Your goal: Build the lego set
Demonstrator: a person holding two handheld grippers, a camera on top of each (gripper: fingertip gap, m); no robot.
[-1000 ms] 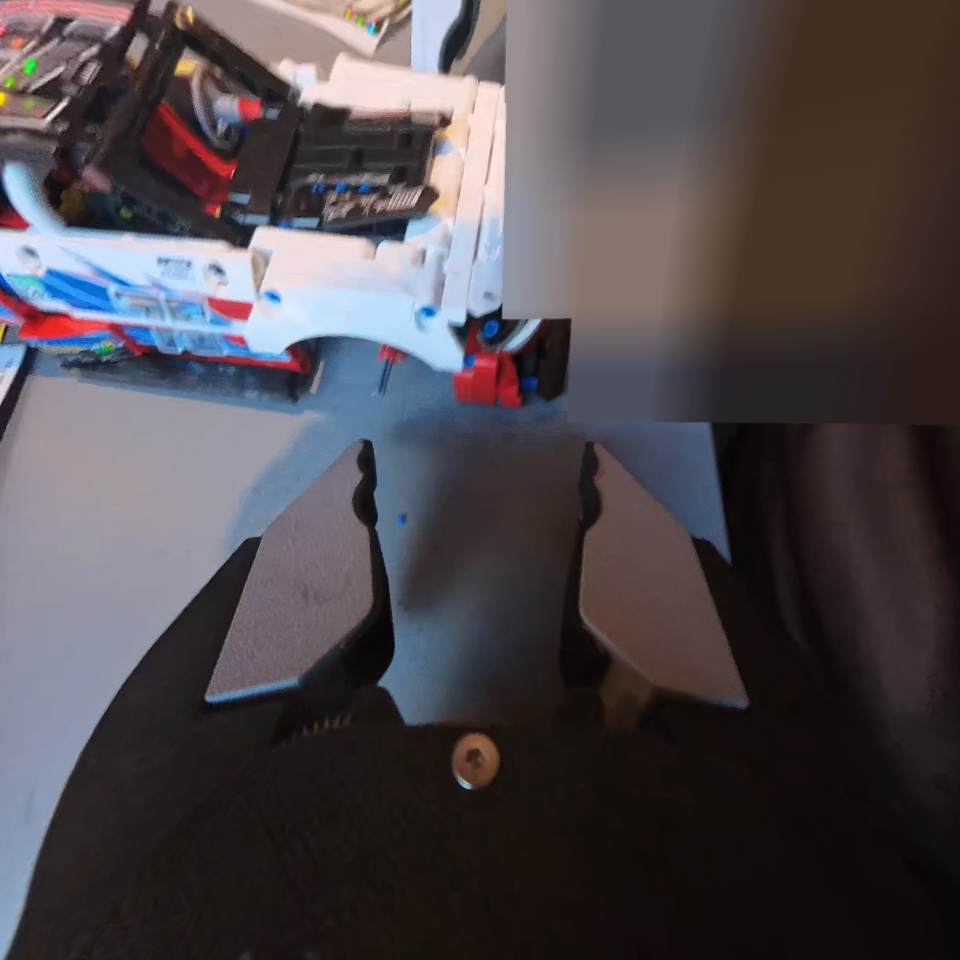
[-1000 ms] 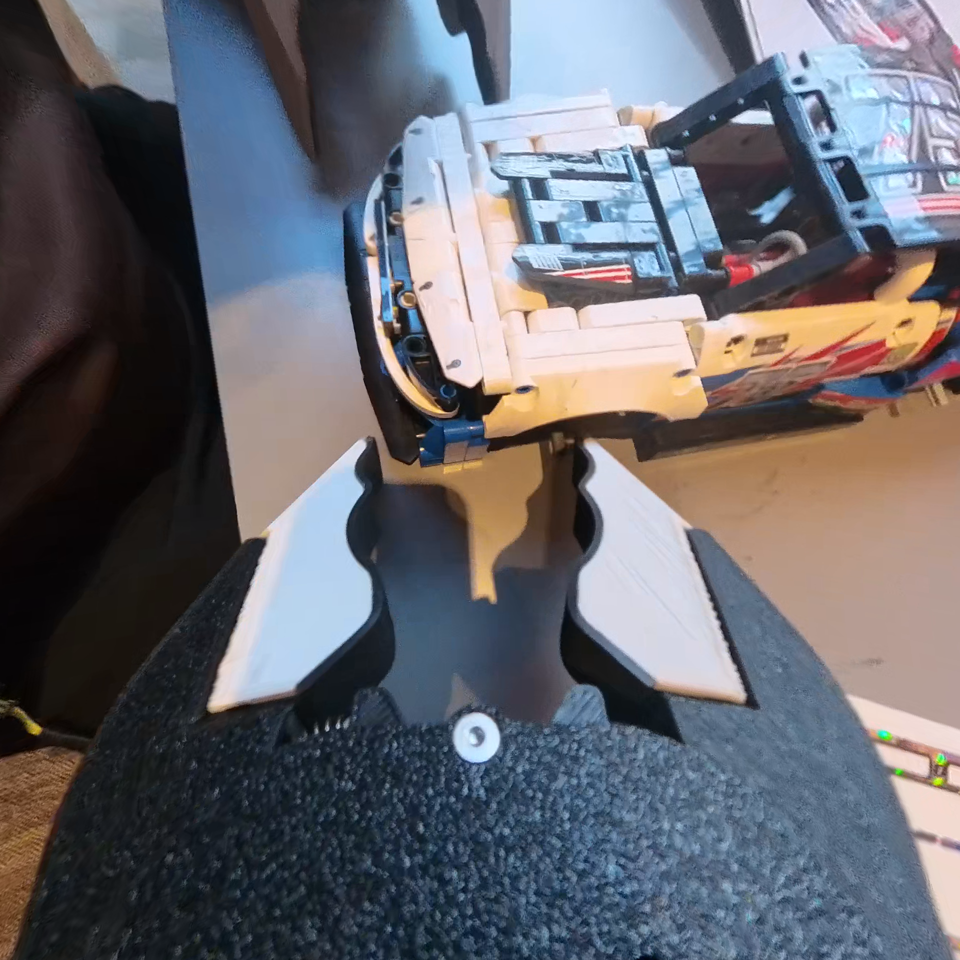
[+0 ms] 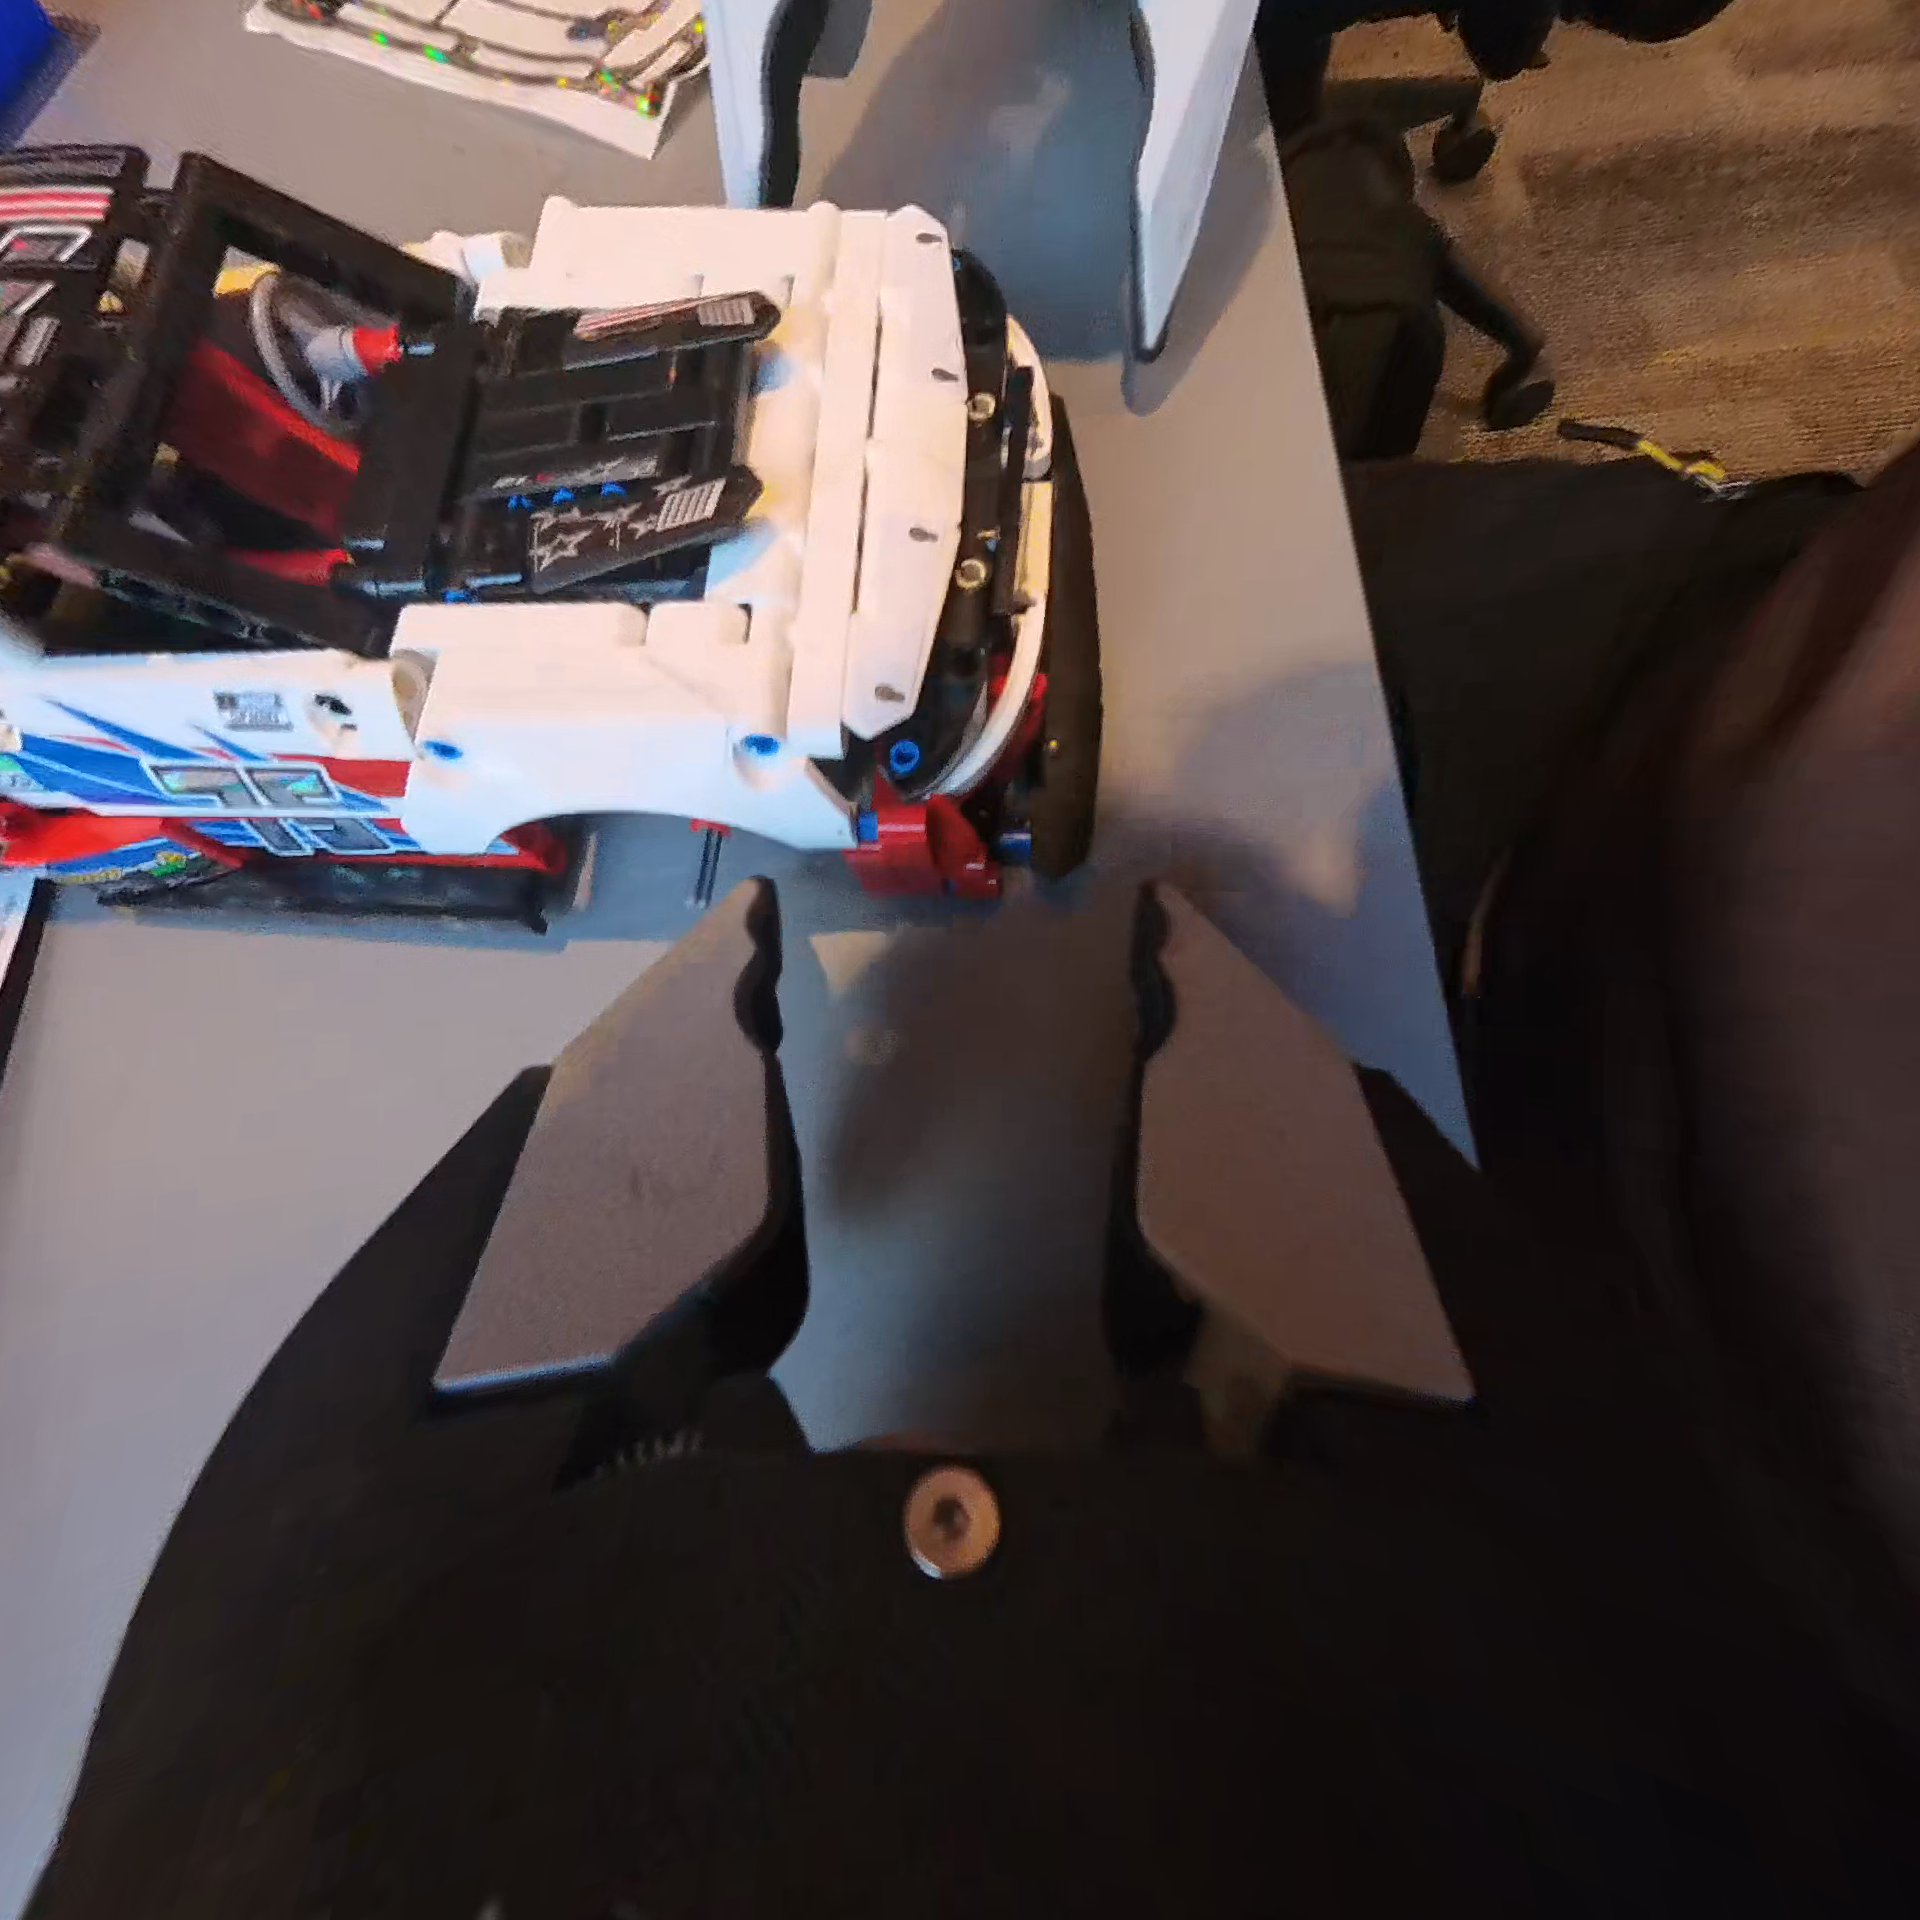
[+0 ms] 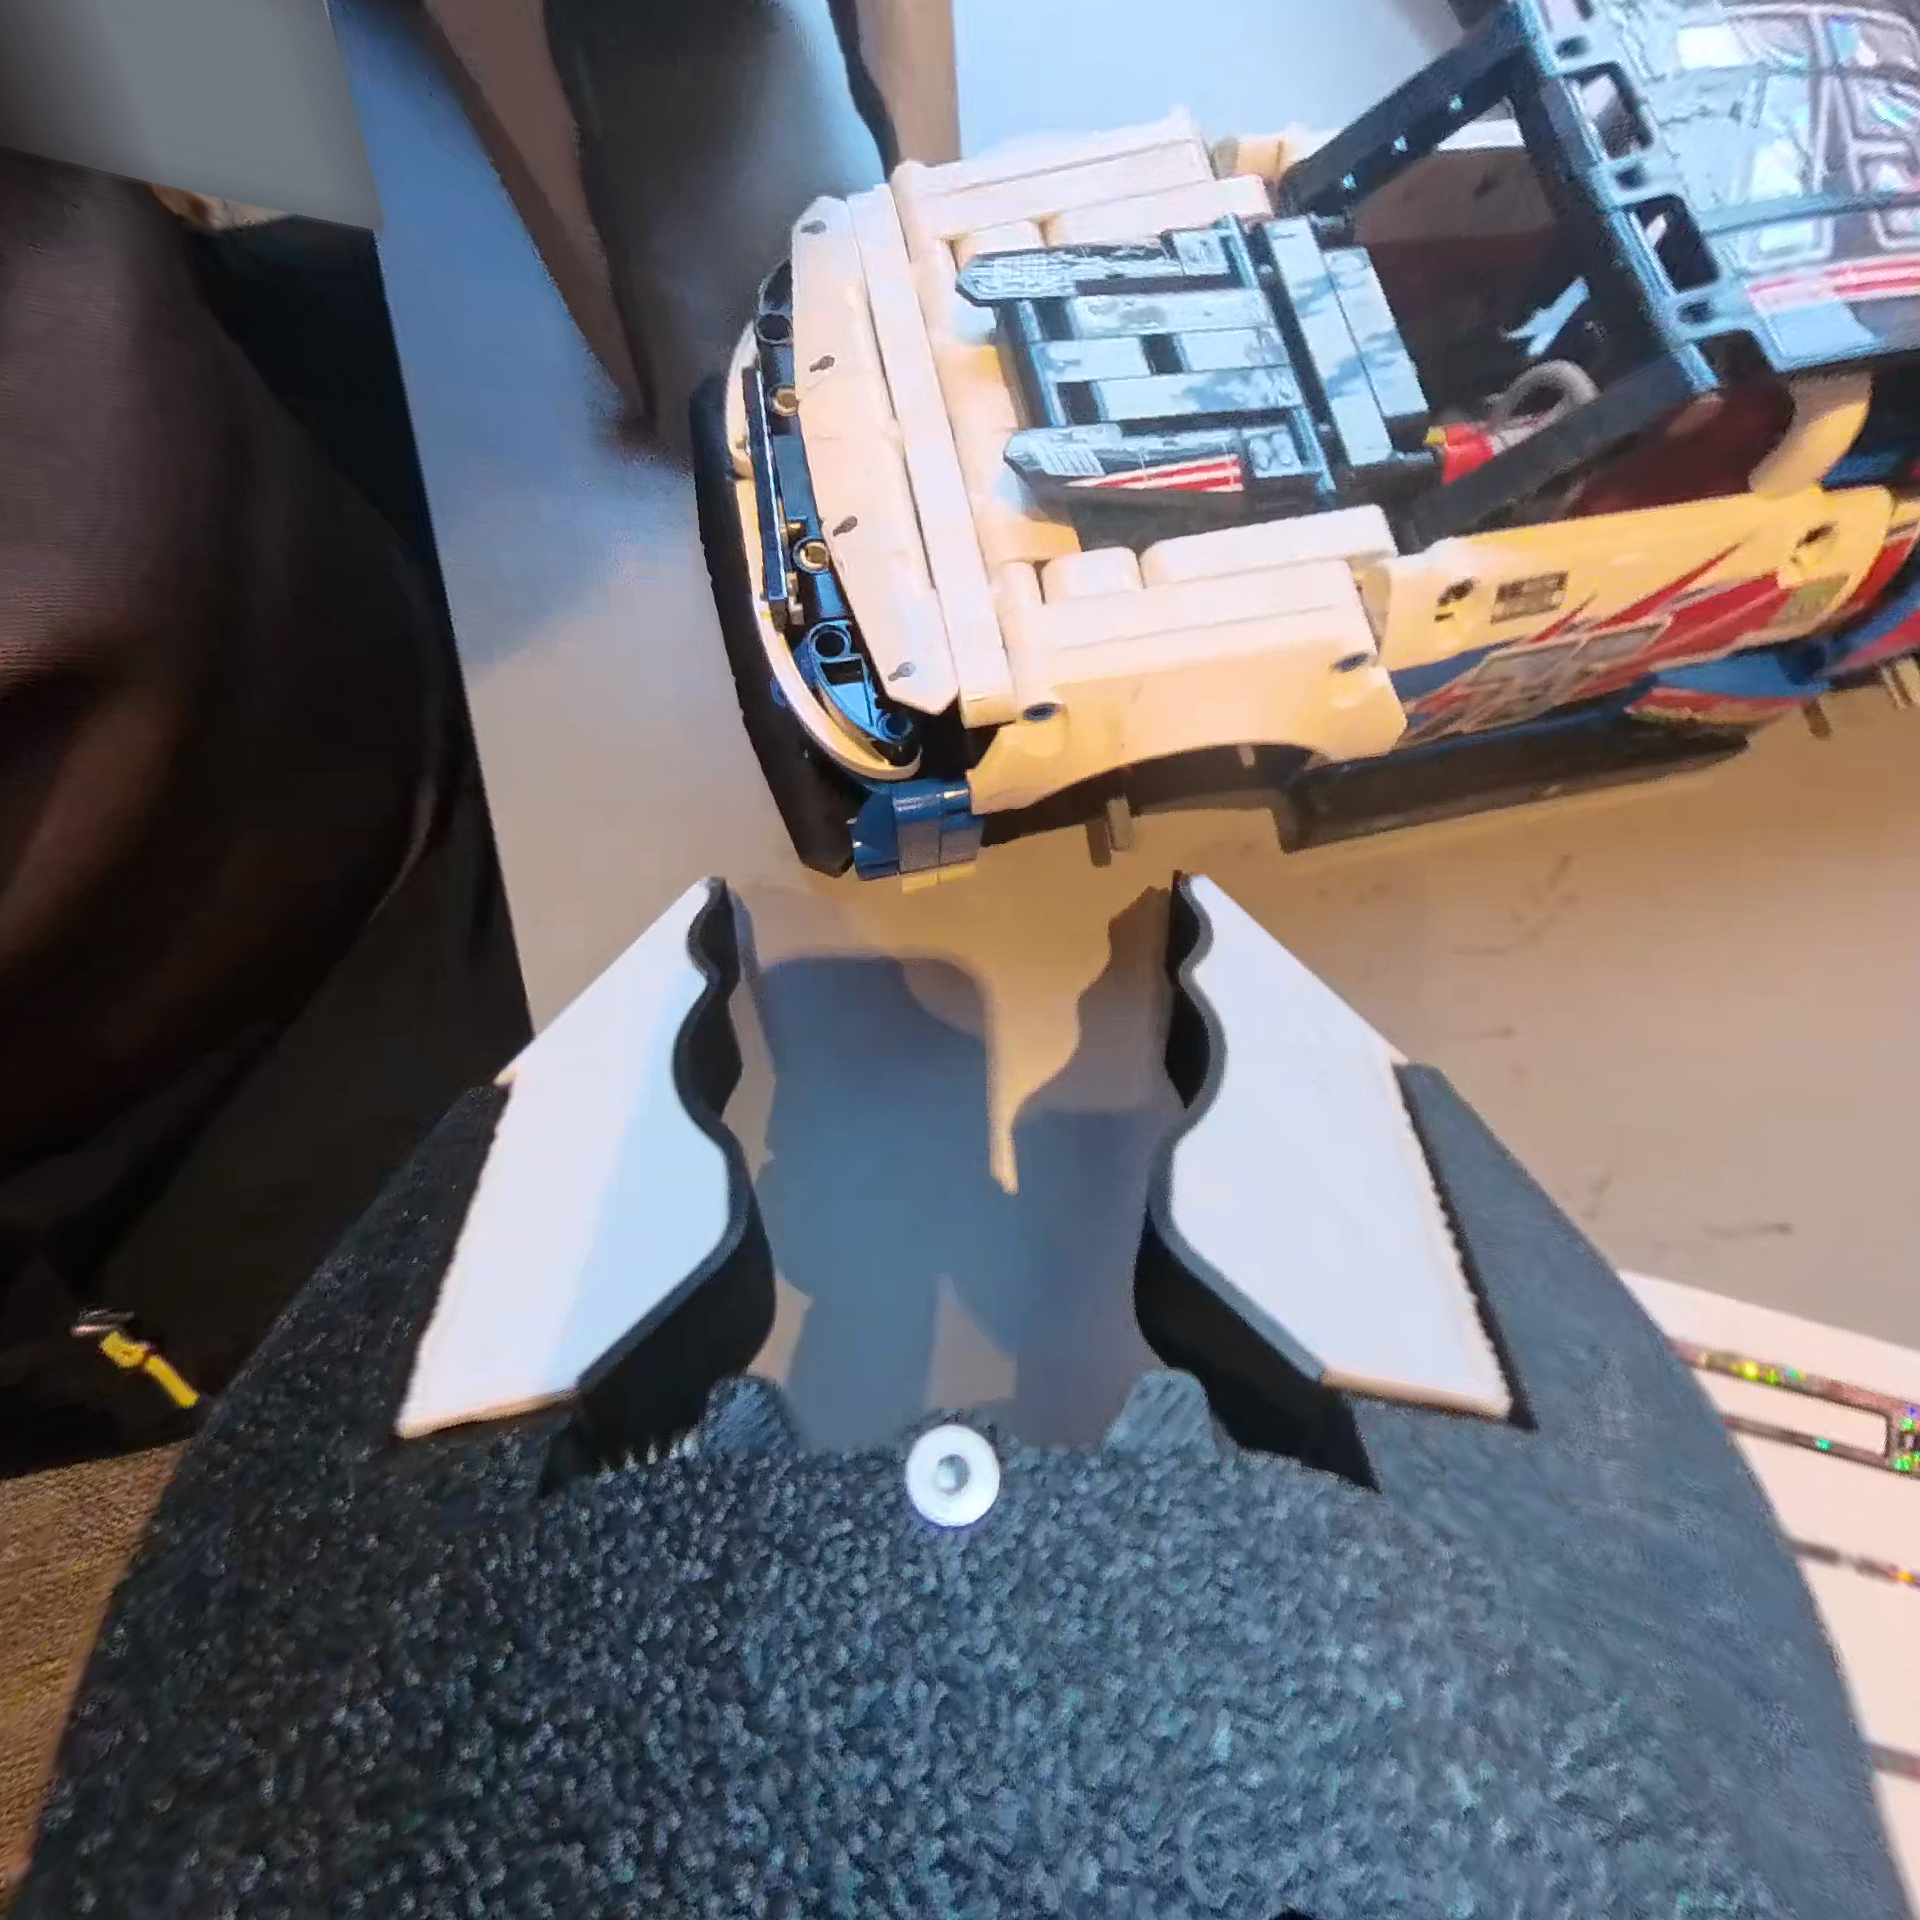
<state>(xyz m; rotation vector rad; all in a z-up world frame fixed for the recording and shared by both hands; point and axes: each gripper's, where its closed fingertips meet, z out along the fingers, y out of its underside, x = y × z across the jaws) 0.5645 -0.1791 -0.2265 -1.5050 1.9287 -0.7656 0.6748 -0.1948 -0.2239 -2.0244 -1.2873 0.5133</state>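
I see one lego car (image 3: 665, 665) on the grey table (image 3: 260, 1091), white with red and blue stripes along its side and a black frame over the cabin. It sits near the table's edge, nose toward that edge. No wheels show in the arches I can see.

My left gripper (image 3: 956, 914) hangs just short of the car's front corner, where a red block sits; its two fingers are spread apart with nothing between them. My right gripper (image 4: 945, 904) hangs by the opposite front corner (image 4: 914, 821), which is blue, also spread wide and empty.

I count two grippers, one car, and one sticker sheet (image 3: 468, 52) beyond the car in the left view. A second printed sheet (image 4: 1849, 1455) lies at the right view's edge.
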